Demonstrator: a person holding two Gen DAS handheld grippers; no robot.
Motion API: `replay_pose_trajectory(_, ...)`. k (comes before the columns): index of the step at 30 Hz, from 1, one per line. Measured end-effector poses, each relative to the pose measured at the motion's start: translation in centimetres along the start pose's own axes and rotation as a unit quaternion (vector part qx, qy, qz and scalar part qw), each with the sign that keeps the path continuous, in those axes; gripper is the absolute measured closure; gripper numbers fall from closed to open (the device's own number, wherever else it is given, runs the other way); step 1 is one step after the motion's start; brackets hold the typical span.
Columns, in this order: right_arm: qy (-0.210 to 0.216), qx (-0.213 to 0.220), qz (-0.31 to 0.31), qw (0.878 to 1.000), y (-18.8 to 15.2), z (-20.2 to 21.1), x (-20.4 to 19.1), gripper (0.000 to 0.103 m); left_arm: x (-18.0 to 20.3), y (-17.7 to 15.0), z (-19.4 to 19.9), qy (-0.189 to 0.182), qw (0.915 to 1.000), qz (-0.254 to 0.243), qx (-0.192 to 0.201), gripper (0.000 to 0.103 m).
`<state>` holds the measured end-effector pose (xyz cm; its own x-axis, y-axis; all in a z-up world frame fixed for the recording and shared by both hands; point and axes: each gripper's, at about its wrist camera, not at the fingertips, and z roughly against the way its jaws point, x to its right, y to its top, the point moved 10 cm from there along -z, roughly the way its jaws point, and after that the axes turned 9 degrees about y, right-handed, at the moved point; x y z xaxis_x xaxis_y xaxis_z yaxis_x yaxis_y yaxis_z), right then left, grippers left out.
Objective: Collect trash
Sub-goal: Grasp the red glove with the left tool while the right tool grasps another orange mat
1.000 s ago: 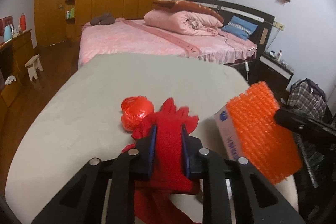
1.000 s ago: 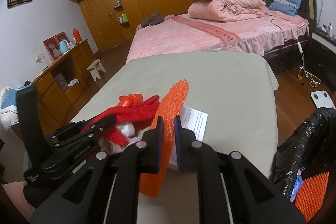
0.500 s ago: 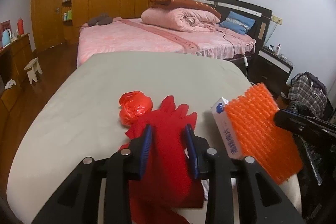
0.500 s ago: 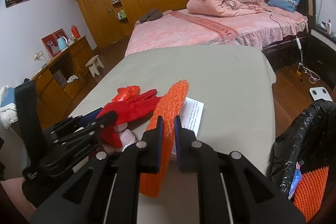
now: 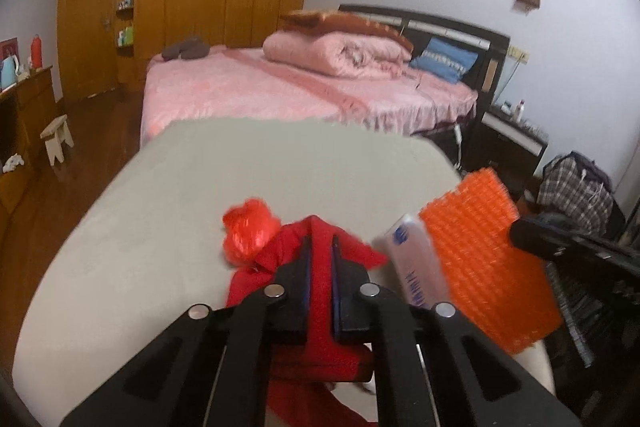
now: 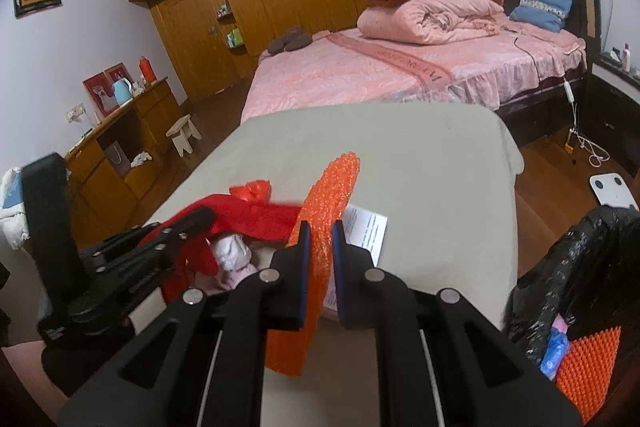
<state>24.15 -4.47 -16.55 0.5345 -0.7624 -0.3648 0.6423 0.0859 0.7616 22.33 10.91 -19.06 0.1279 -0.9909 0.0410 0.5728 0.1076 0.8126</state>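
The left gripper (image 5: 321, 259) is pinching a red glove (image 5: 320, 291) — the cloth fills the narrow gap between its blue-lined pads, bunches up ahead of the tips and hangs down below them. Just beyond the tips, slightly to their left, a crumpled red plastic bag (image 5: 249, 231) lies on the grey bench (image 5: 160, 227), touching the glove's edge. To the right of this gripper a white box with blue print (image 5: 416, 267) stands tilted, and right behind it is the orange bubble-wrap sheet (image 5: 488, 259).

The right gripper (image 6: 319, 239) is clamped on that orange bubble-wrap sheet (image 6: 326, 211), seen edge-on here: it rises past the tips and droops below the pads toward the camera. The white box (image 6: 366, 231) lies flat against the sheet's right side; whether the pads catch it too cannot be told. To the left of this gripper the glove (image 6: 256, 215) stretches across, held in the left gripper (image 6: 200, 219), with the red bag (image 6: 252, 190) just behind it and a pale pink-white crumpled scrap (image 6: 234, 255) beneath the glove, on the bench (image 6: 420, 163).

Low to the right of the right gripper, beside the bench, a black trash bag (image 6: 568, 267) stands open — inside show another orange bubble-wrap piece (image 6: 588, 371) and something blue (image 6: 556, 351). Beyond the bench stands a pink bed (image 6: 380, 75).
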Motion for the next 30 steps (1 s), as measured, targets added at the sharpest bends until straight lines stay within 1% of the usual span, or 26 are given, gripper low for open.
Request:
replay_pose_trajectory(7, 0.004, 0.028, 0.006, 1.0, 2.0, 2.0, -0.2, 0.093, 1.4, 3.6, 3.3, -0.027, 0.9986, 0.01, 0.044, 0.096)
replay_pose_trajectory(9, 0.003, 0.033, 0.007, 0.999, 2.2, 2.5, -0.1, 0.093, 1.9, 4.3, 4.0, -0.031, 0.998, 0.009, 0.054, 0.096)
replay_pose_trajectory(11, 0.0, 0.033, 0.007, 0.999, 2.1, 2.8, 0.2, 0.093, 2.5, 4.4, 4.2, -0.027, 0.9977, -0.004, 0.061, 0.096)
replay_pose_trajectory(13, -0.004, 0.028, 0.004, 1.0, 1.8, 2.8, 0.6, 0.093, 3.0, 3.8, 3.7, -0.024, 0.9981, -0.015, 0.056, 0.096)
replay_pose_trajectory(18, -0.011, 0.005, -0.006, 1.0, -0.2, 2.2, 1.4, 0.093, 4.0, 0.2, 1.3, -0.025, 0.9992, -0.031, 0.007, 0.095)
replay_pose_trajectory(21, -0.014, -0.004, -0.008, 1.0, -1.0, 1.9, 1.6, 0.093, 4.4, -1.7, 0.9, -0.026, 0.999, -0.035, -0.011, 0.094)
replay_pose_trajectory(24, -0.018, -0.011, -0.012, 1.0, -1.7, 1.8, 1.9, 0.093, 4.5, -2.8, 1.1, -0.024, 0.9988, -0.04, -0.017, 0.089)
replay_pose_trajectory(25, -0.018, -0.012, -0.011, 1.0, -1.9, 1.8, 1.9, 0.093, 4.5, -3.1, 1.2, -0.023, 0.9987, -0.041, -0.018, 0.085)
replay_pose_trajectory(26, -0.019, -0.013, -0.011, 1.0, -2.0, 1.8, 1.8, 0.093, 4.4, -3.3, 1.3, -0.022, 0.9987, -0.041, -0.019, 0.077)
replay_pose_trajectory(28, -0.02, -0.014, -0.013, 1.0, -2.2, 1.7, 2.0, 0.093, 4.2, -3.5, 1.5, -0.018, 0.999, -0.037, -0.016, 0.067)
replay_pose_trajectory(30, -0.022, -0.014, -0.013, 1.0, -2.3, 1.8, 2.2, 0.093, 3.9, -3.4, 1.8, -0.012, 0.9992, -0.036, -0.013, 0.063)
